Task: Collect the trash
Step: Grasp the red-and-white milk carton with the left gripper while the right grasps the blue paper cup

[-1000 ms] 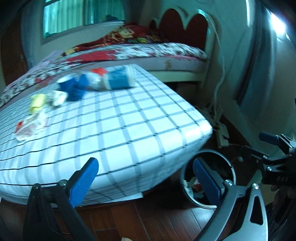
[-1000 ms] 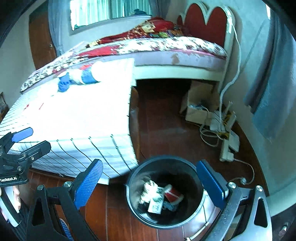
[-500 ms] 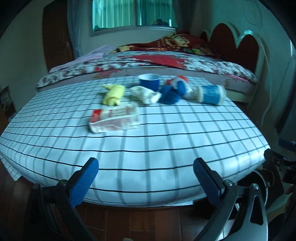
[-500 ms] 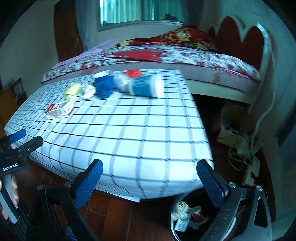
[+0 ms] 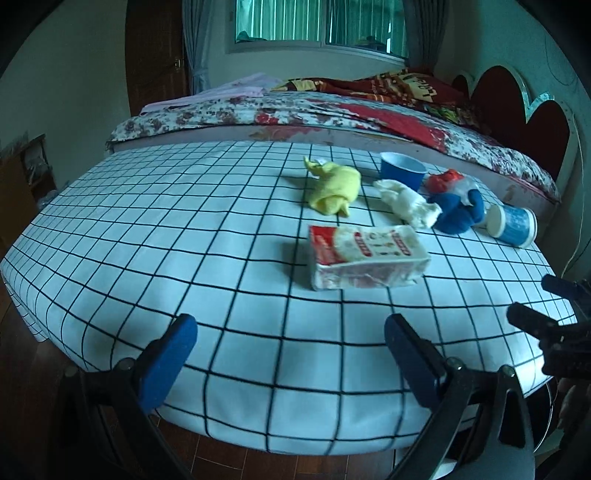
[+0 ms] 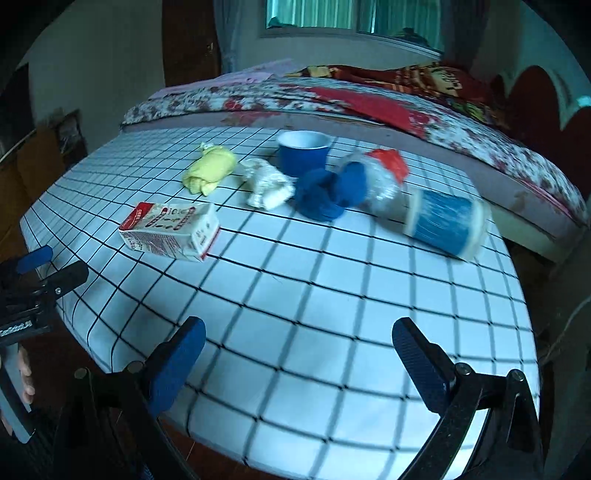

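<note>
Both my wrist cameras look forward from the near edge across the tabletop (image 5: 184, 221) toward the bed (image 6: 480, 133), sharing it.

Checked table (image 5: 147, 236); floral bed (image 5: 332, 114); curtained window (image 5: 317, 22); seemingly wooden floor (image 5: 229, 458)

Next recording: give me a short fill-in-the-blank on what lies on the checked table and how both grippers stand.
1. The milk carton lies on its ____.
2. The blue paper cup standing upright holds ____.
3. The left gripper and the right gripper both hold ____.
4. The rolled cloth left of the white wad is ____ in colour.

Missing words: side; nothing; nothing; yellow
</note>
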Demonstrator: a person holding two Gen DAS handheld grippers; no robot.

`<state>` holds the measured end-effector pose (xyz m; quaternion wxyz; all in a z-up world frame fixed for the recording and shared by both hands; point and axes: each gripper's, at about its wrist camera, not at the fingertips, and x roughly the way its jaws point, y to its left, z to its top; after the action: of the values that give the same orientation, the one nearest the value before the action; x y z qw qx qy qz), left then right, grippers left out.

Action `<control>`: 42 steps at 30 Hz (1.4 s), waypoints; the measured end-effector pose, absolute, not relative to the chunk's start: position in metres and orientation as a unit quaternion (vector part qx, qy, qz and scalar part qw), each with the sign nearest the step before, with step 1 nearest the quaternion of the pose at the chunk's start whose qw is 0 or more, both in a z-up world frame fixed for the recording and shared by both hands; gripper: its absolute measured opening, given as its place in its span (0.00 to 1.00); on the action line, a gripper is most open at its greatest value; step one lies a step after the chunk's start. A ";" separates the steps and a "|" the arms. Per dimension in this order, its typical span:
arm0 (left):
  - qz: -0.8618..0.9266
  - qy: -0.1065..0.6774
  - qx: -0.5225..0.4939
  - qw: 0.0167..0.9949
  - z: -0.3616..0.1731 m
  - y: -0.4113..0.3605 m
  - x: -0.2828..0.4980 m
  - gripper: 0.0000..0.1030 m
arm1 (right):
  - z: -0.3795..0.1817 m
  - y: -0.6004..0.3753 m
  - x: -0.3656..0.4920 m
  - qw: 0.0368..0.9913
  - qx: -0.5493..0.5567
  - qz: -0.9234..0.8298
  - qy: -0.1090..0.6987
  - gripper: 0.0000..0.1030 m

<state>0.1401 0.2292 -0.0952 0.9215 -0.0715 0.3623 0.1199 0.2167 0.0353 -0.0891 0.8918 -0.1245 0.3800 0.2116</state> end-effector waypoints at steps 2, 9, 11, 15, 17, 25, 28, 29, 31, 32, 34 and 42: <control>0.104 0.360 -0.071 0.924 -0.097 0.236 0.147 0.98 | -0.092 0.042 0.226 0.892 -0.123 0.209 0.381 0.99; 0.034 0.384 -0.037 0.922 -0.109 0.229 0.198 0.98 | -0.100 0.018 0.250 0.895 -0.115 0.176 0.393 0.99; 0.012 0.389 -0.044 0.920 -0.113 0.220 0.211 0.93 | -0.099 0.006 0.255 0.898 -0.112 0.160 0.393 0.99; -0.094 0.395 -0.096 0.909 -0.115 0.195 0.220 0.78 | -0.098 -0.019 0.261 0.902 -0.100 0.134 0.398 0.99; -0.117 0.380 -0.078 0.914 -0.109 0.177 0.210 0.78 | -0.097 -0.030 0.262 0.904 -0.091 0.125 0.399 0.99; -0.097 0.368 -0.015 0.924 -0.093 0.180 0.226 0.93 | -0.103 -0.043 0.264 0.903 -0.080 0.118 0.406 0.99; -0.132 0.374 0.038 0.917 -0.092 0.166 0.244 0.97 | -0.103 -0.046 0.267 0.903 -0.080 0.115 0.406 0.99; -0.144 0.377 0.052 0.913 -0.092 0.160 0.250 0.97 | -0.102 -0.049 0.268 0.904 -0.080 0.114 0.405 0.99; -0.161 0.391 0.068 0.903 -0.096 0.148 0.258 0.97 | -0.102 -0.055 0.271 0.904 -0.078 0.107 0.406 0.99; -0.171 0.395 0.076 0.899 -0.097 0.140 0.260 0.96 | -0.102 -0.058 0.272 0.904 -0.076 0.104 0.407 0.99; -0.166 0.402 0.102 0.895 -0.102 0.127 0.259 0.76 | -0.102 -0.064 0.276 0.904 -0.072 0.098 0.409 0.99; -0.042 0.382 0.074 0.920 -0.100 0.133 0.230 0.49 | -0.097 -0.072 0.294 0.908 -0.045 0.086 0.407 0.99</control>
<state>0.2298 0.1330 -0.0998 0.9200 0.0741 0.3825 -0.0425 0.2944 -0.0716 -0.0965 0.9080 -0.0445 0.4075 0.0862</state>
